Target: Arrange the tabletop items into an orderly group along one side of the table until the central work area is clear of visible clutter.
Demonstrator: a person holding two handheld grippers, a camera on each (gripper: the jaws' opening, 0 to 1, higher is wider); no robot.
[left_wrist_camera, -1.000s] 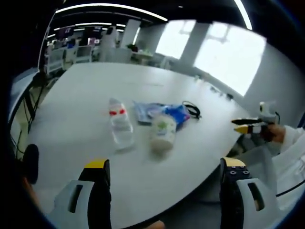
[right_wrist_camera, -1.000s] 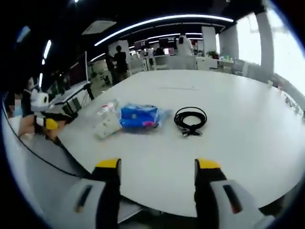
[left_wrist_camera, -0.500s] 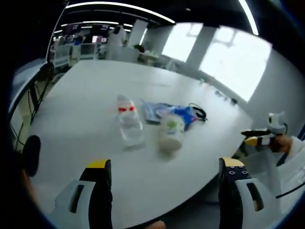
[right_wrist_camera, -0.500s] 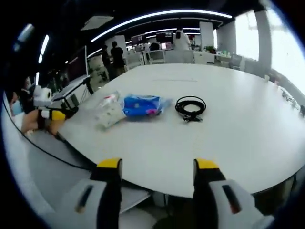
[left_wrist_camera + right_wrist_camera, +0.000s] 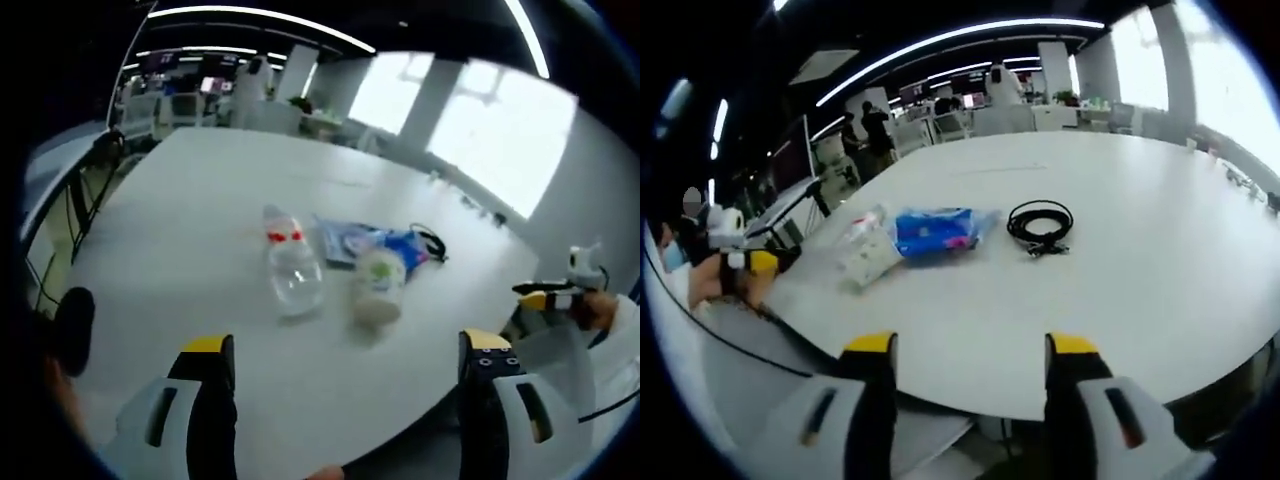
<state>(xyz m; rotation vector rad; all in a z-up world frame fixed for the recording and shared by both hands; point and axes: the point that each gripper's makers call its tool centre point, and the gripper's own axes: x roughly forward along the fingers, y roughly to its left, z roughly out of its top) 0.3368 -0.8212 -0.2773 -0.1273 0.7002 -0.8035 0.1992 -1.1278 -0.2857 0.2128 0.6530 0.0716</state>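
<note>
Four loose things sit on one white table — one clear bottle, one white jar, one blue packet, and one coiled black cable.

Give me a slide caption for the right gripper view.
Open right gripper faces a white table holding a coiled black cable, blue packet and bottle.

1. A large white table with a rounded edge stands in an open-plan office.
2. Bright windows line one wall.
3. Long curved ceiling light strips glow overhead.
4. Desks and chairs stand beyond the table.
</note>
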